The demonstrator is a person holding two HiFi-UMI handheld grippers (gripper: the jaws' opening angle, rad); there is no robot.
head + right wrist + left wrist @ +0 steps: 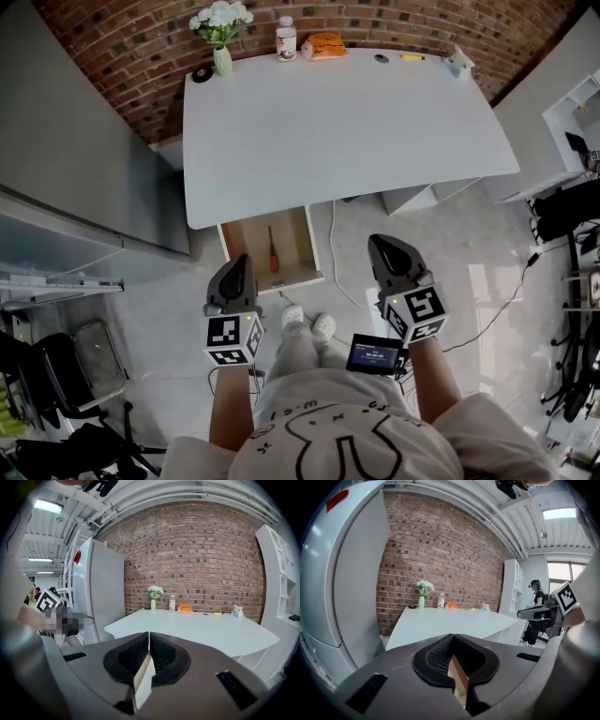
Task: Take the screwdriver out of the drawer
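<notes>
Screwdriver (273,257) with a red handle lies lengthwise in the open drawer (292,278), which juts out from under the front edge of the white counter (347,122). It is ahead of both pairs of jaws and between them, nearer the left gripper (240,262) than the right gripper (382,244). Both grippers hang above the floor short of the drawer. Each gripper view shows its jaws pressed together with nothing between them, pointing over the counter toward the brick wall rather than down at the tool. The step in hand looks like the approach, with the reach into the drawer not yet made. To do it well, one gripper should part its jaws before reaching the drawer; the left is probably the better choice, since the tool sits just ahead and slightly right of its jaws. It should then tip down and come in from above so the jaws straddle the red handle across its width, clear of the drawer's side walls and the counter's edge. Closing on the thicker handle rather than the thin shaft should give a steadier hold, followed by a straight lift up and back toward the person.
</notes>
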